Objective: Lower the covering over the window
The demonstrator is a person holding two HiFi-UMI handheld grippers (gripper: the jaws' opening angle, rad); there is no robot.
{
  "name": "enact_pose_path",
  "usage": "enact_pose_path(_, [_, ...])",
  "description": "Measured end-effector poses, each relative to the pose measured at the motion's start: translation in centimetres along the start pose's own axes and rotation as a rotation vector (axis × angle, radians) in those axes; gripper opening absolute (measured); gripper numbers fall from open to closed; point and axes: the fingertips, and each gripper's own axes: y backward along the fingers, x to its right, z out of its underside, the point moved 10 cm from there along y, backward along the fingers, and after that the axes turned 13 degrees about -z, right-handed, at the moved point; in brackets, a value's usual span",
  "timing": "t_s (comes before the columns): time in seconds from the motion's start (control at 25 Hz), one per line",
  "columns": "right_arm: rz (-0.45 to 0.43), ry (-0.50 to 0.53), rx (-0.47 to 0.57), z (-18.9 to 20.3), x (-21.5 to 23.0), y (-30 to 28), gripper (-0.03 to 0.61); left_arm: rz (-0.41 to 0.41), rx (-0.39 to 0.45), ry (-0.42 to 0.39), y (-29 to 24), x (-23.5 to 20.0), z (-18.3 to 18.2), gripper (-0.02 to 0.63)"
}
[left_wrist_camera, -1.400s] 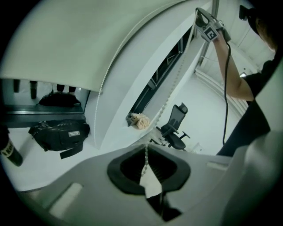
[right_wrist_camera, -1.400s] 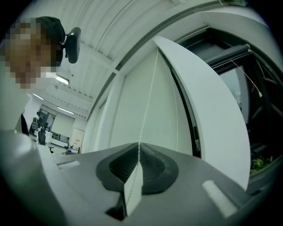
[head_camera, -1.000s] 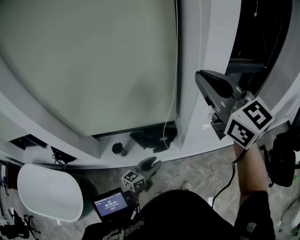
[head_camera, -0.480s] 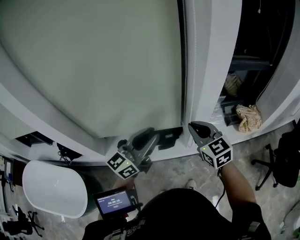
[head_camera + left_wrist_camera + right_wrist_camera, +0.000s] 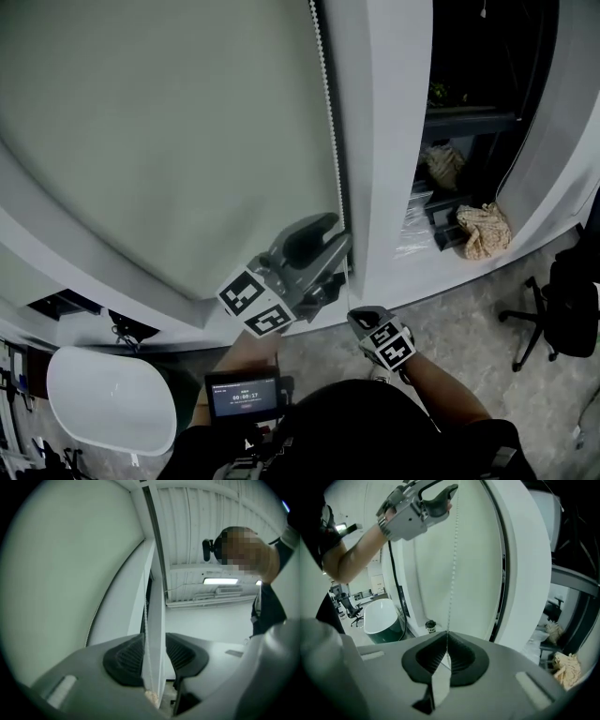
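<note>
A pale grey-green roller blind (image 5: 159,122) covers most of the window. Its white bead chain (image 5: 330,141) hangs along the blind's right edge. My left gripper (image 5: 333,246) is raised beside the chain. Its jaws have just been opening, and the chain (image 5: 145,630) runs loose through the gap between the pads. My right gripper (image 5: 354,317) is low, below the left one, and shut on the bead chain (image 5: 451,573), which enters at its jaw tips (image 5: 447,644). The right gripper view shows the left gripper (image 5: 450,496) up on the same chain.
A white frame post (image 5: 394,141) stands right of the blind. Beyond it a dark shelf holds a crumpled cloth (image 5: 483,230). A white tub (image 5: 108,398), a small screen (image 5: 246,396) and an office chair (image 5: 562,300) are at floor level. A small dark can (image 5: 431,626) sits on the sill.
My right gripper has come down from high at the right to low beside the frame. My left gripper has risen from near the floor up to the chain.
</note>
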Motion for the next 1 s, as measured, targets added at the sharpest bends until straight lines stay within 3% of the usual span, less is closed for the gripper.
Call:
enact_pose_path(0.16, [-0.01, -0.015, -0.041, 1.8, -0.5, -0.4, 0.012, 0.025, 0.033, 0.001, -2.0, -0.2, -2.3, 0.135])
enact_pose_path(0.36, [-0.042, -0.017, -0.064, 2.3, -1.3, -1.1, 0.012, 0.113, 0.03, 0.033, -3.4, 0.8, -3.0, 0.115])
enact_pose_path(0.4, [-0.049, -0.022, -0.07, 2.4, -1.5, -1.2, 0.012, 0.102, 0.028, 0.035, -3.3, 0.8, -3.0, 0.006])
enact_pose_path(0.6, [-0.024, -0.081, -0.125, 3.6, -0.2, -0.9, 0.008, 0.026, -0.01, 0.056, -2.8, -0.4, -2.1, 0.002])
enact_pose_path(0.72, [0.029, -0.15, -0.155, 5.1, 1.7, -0.3, 0.008, -0.057, -0.047, 0.013, -2.7, -1.5, -0.5, 0.0])
enact_pose_path(0.84, [0.101, -0.22, -0.072, 5.9, 2.7, 0.6, 0.016, -0.109, -0.064, 0.018, -2.2, -2.2, 1.0, 0.0])
enact_pose_path(0.96, [0.102, -0.328, 0.148, 6.3, 3.0, 2.1, 0.152, -0.15, -0.062, -0.016, -1.3, -2.2, 1.6, 0.0])
enact_pose_path(1.0, [0.088, -0.378, 0.232, 6.3, 3.1, 2.8, 0.156, -0.156, -0.051, -0.03, -1.2, -2.2, 1.6, 0.0])
